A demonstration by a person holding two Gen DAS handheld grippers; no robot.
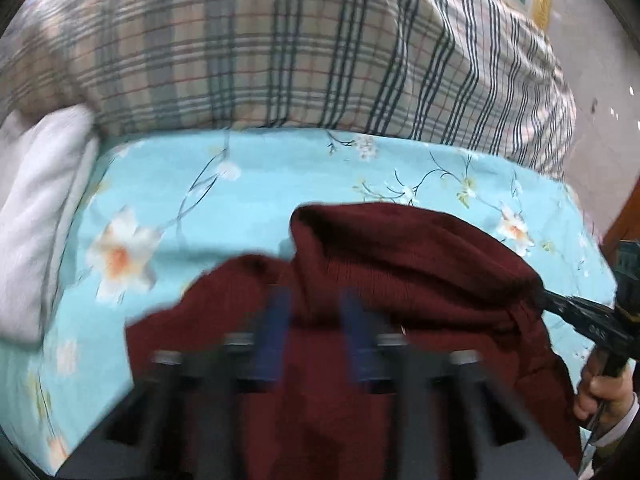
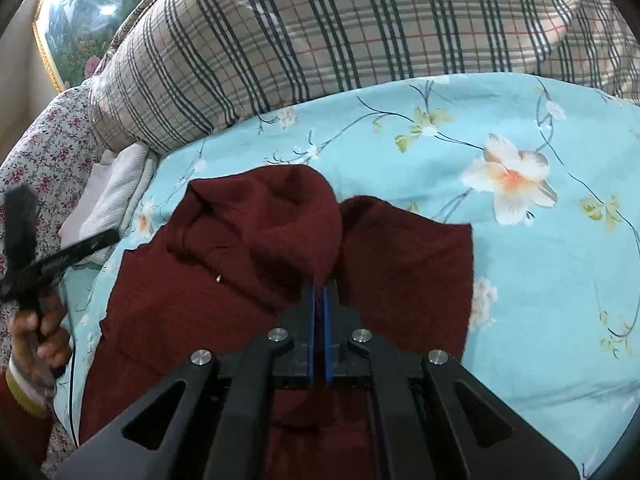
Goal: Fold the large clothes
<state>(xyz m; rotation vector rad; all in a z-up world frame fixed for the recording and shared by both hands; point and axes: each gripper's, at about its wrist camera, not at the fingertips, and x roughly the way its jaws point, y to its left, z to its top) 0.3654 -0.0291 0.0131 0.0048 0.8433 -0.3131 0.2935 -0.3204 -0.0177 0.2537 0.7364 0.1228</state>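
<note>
Maroon knit, a large sweater, lies spread and partly folded on a bed, directly under and ahead of both hand-held grippers. In the left wrist view, the left gripper hovers blurred above the garment with its blue-padded fingers standing apart and nothing pinched between them; cloth shows through the gap, below the pads. From the right wrist view that same tool appears at the far left as a dark blurred shape, gripped in the person's left hand with a red cuff at the wrist.

The right gripper points down at a slant over the middle of the sweater, its blue pads pressed together on a raised fold of the knit, which lifts in a soft hump just ahead of the tips. The left wrist view shows this tool entering from the right edge, its black tip buried in the cloth, with the right hand curled round the handle.

The knit is thick and fuzzy with a ribbed grain. Beneath it lies a smooth pale-blue bedsheet printed with white and orange flowers; a plaid quilt is heaped behind, and a white towel sits at its left end.
</note>
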